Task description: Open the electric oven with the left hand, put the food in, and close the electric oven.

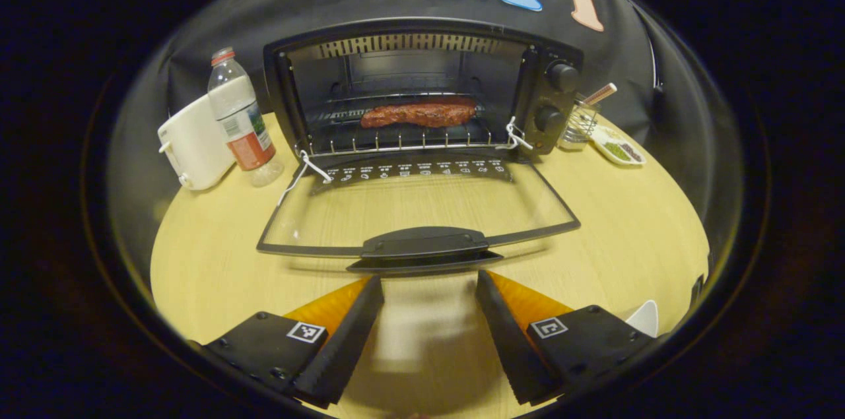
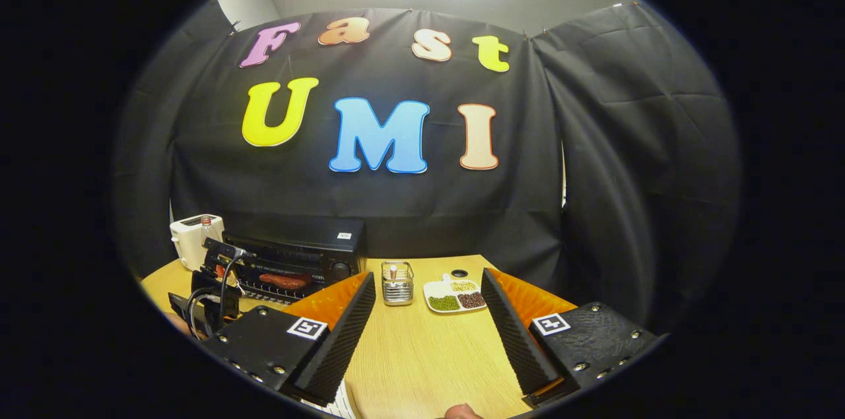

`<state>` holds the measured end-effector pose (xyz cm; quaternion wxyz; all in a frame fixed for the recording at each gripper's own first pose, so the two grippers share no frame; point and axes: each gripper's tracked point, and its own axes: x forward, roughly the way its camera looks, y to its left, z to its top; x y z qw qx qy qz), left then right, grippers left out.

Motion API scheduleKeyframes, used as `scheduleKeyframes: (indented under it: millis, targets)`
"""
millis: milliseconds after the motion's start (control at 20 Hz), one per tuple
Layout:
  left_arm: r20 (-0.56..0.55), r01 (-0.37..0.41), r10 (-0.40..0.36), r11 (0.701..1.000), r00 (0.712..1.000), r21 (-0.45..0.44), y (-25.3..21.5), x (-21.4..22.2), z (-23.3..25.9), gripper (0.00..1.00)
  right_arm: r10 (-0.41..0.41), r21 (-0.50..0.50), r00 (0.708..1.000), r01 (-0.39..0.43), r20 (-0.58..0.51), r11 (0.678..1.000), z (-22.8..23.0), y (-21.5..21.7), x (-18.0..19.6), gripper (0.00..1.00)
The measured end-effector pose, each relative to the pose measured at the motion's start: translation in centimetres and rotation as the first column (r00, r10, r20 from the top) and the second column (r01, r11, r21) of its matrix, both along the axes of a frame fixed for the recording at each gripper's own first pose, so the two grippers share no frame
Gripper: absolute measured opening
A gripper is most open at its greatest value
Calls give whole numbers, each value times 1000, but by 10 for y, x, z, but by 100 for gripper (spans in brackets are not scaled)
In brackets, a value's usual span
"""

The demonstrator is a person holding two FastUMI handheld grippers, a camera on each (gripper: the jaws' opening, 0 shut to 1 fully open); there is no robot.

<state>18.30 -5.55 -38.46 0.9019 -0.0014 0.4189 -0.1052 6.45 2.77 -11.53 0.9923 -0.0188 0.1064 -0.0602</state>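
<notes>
Both claws were spread and empty — the left claw (image 1: 429, 313) sat just short of the lowered door's handle (image 1: 424, 244), its long axis crosswise, with the food (image 1: 419, 113) on the oven (image 1: 422, 92) rack, the right claw (image 2: 429, 320) well off toward the tabletop's (image 1: 218, 254) far edge.

A white toaster (image 1: 191, 145) and a plastic bottle (image 1: 240, 119) stand side by side on the wooden table (image 1: 634, 234). A small wire basket (image 2: 397, 283) sits just beside a white dish (image 2: 454, 296) holding green and dark bits.
</notes>
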Motion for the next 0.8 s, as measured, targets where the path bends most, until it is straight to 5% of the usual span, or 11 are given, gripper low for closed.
scheduleKeyframes:
  millis: [800]
  targets:
    - [99,-50,50,999,994,-3,4,8,36,96,55,43,998,-55,-1,998,-3,14,16,98]
